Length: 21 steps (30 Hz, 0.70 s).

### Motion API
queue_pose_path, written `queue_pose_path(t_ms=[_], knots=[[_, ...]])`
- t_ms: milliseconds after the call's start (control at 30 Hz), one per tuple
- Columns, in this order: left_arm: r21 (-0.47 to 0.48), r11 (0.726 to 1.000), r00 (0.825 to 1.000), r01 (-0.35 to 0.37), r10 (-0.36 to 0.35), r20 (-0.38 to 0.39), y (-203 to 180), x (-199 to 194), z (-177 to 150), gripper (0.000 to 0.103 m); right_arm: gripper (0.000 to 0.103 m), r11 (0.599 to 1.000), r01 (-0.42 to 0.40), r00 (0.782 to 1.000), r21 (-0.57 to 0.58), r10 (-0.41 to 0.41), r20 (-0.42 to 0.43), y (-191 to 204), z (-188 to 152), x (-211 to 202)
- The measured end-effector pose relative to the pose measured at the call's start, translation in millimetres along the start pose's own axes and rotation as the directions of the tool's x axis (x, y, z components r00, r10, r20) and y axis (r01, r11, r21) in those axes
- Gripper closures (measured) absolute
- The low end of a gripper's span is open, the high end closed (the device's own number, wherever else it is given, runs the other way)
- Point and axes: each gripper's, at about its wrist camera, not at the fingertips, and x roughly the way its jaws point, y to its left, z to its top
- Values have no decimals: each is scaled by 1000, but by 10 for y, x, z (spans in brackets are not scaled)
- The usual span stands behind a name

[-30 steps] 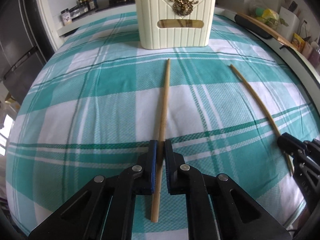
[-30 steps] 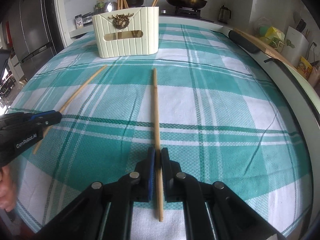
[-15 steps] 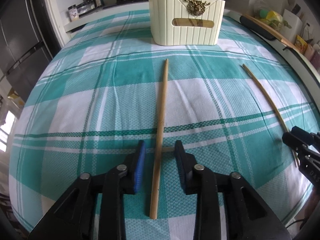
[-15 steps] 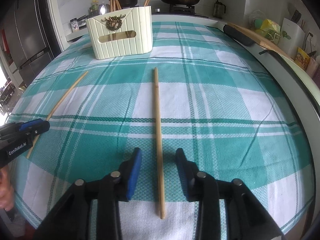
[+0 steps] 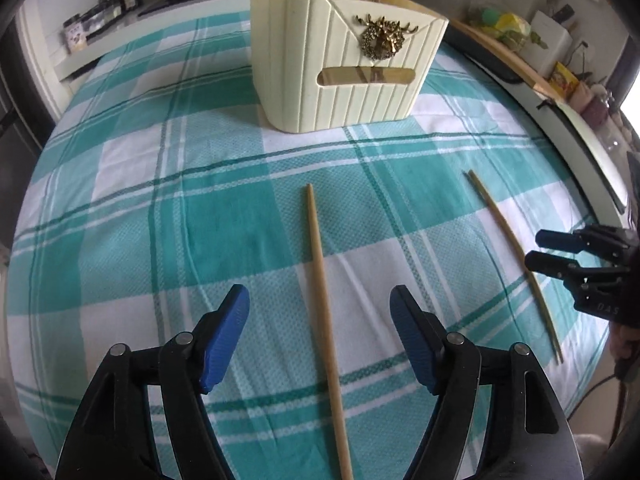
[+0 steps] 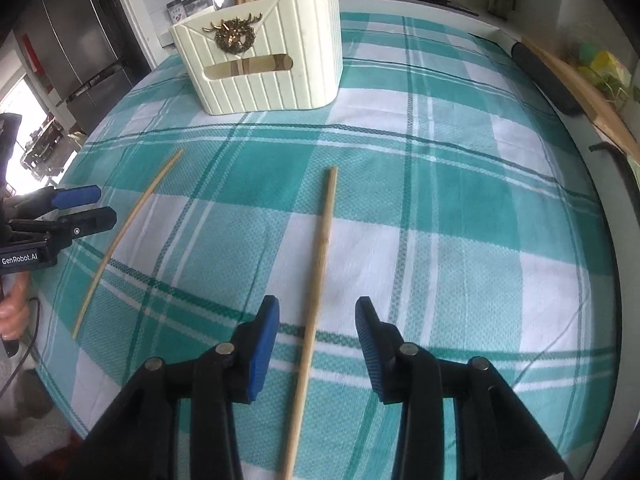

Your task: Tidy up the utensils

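Wooden chopsticks lie loose on my teal-checked tablecloth [image 5: 224, 216]: left chopstick [image 5: 325, 312] between my widening left gripper [image 5: 318, 316], right chopstick [image 6: 316, 280] between my open right gripper [image 6: 318, 326].

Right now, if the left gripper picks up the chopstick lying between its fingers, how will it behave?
The chopstick looks thin and wooden, so probably light and stiff. It lies flat on the tablecloth, so it is hard to get under. Gripped near one end, it may pivot.

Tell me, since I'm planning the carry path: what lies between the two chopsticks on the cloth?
Only bare checked cloth. The left wrist view shows nothing between the left chopstick and the right chopstick.
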Motion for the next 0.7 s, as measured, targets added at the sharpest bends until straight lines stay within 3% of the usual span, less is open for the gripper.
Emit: queue_pose_path(t_ms=[67, 200, 267, 300, 333, 433, 533, 700], knots=[[5, 999, 999, -32, 32, -26, 13, 147, 99, 33, 63, 1000, 10, 1000, -2, -10, -25, 1, 131, 134], [33, 996, 995, -77, 79, -57, 14, 341, 244, 54, 63, 1000, 19, 1000, -6, -19, -7, 3, 381, 285], [45, 995, 994, -91, 93, -52, -6, 362, 300, 76, 71, 1000, 32, 999, 1, -32, 5, 8, 495, 343], [44, 995, 995, -86, 88, -53, -17, 372, 321, 97, 87, 999, 51, 999, -11, -51, 17, 17, 551, 363], [40, 996, 995, -81, 83, -53, -19, 376, 334, 98, 96, 999, 50, 999, -13, -50, 17, 18, 597, 387], [8, 996, 996, -86, 86, -10, 9, 279, 340, 99, 97, 999, 15, 999, 49, -16, 37, -50, 670, 340], [-34, 998, 994, -56, 59, 94, 61, -81, 334, 99, 97, 997, -41, 990, 67, 31, 139, -38, 653, 3], [-67, 998, 955, 12, 8, 296, 95, -903, 271, 99, 97, 995, -97, 935, 34, 80, 347, 88, 516, -861]])
